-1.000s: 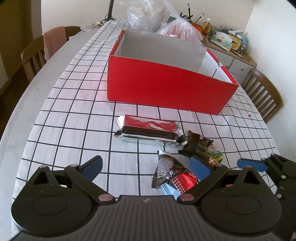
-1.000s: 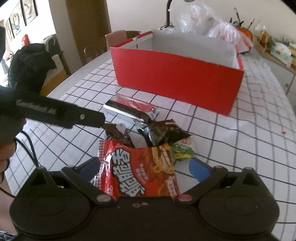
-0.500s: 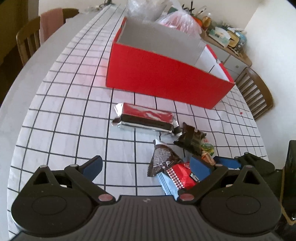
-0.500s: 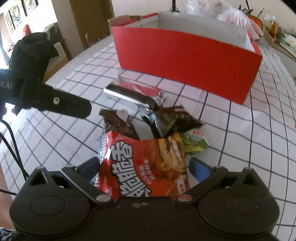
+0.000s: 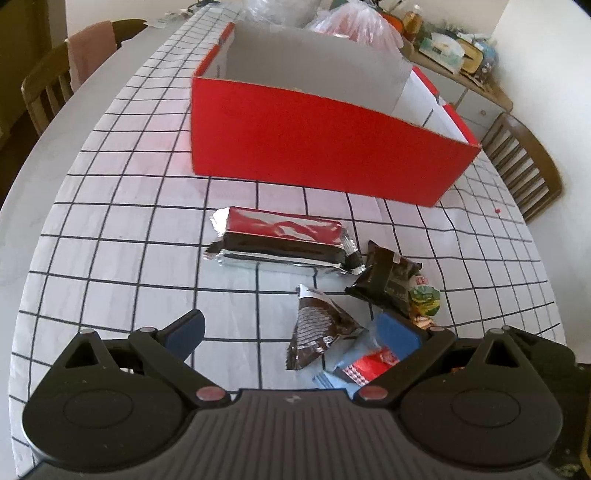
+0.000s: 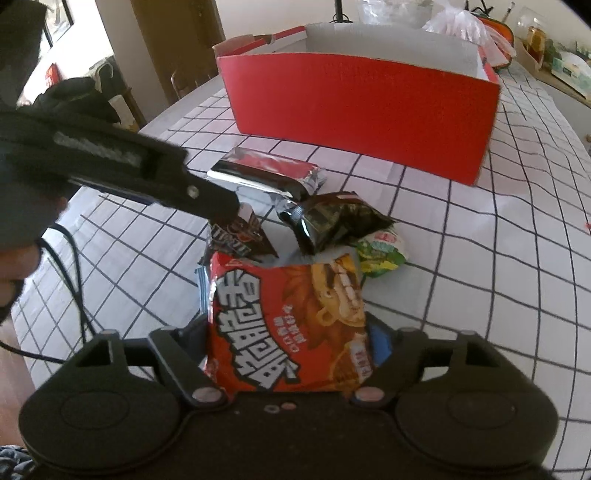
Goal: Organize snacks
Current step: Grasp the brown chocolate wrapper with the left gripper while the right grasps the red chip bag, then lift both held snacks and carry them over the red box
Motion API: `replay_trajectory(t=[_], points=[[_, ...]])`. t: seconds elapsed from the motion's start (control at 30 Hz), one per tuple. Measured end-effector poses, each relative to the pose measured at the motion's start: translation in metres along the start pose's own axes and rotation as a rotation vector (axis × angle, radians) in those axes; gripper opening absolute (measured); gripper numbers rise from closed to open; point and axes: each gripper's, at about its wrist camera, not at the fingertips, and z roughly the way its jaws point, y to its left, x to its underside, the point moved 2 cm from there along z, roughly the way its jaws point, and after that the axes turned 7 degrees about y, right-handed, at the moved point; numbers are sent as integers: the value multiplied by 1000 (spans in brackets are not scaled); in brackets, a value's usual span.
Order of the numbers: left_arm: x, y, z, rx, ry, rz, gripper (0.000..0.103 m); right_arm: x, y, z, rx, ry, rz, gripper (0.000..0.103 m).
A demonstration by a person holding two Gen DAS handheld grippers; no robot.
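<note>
Closer now, my right claw (image 6: 286,347) grips the red packet (image 6: 286,325), long axis pointing ahead toward the box (image 6: 362,110); left claw (image 5: 295,332) gapes wide.

A white cloth with a black grid (image 5: 122,236) covers the worktop. Wooden slat-backed chairs stand at the far left (image 5: 44,85) and the right (image 5: 524,166); a pink towel (image 5: 90,51) hangs over the left one. Far right, a wooden sideboard (image 5: 461,77) holds cluttered containers. Clear plastic bags (image 6: 465,26) sit at the far end.
</note>
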Motion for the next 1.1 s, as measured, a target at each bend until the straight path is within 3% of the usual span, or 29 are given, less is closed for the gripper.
replay_trajectory(t=[0.23,0.5,0.7,1.1], points=[[-3,-18,15,-44,25,22,99,6,-17,-14,-5,-33,47,79],[-1,-32,33,-72,82,62,55,11,-30,-23,-10,-54,77,79],[2,-36,35,-80,81,86,35,14,-30,-25,-19,-67,84,79],[8,-27,21,-40,44,53,30,14,-27,-42,6,-106,96,79]])
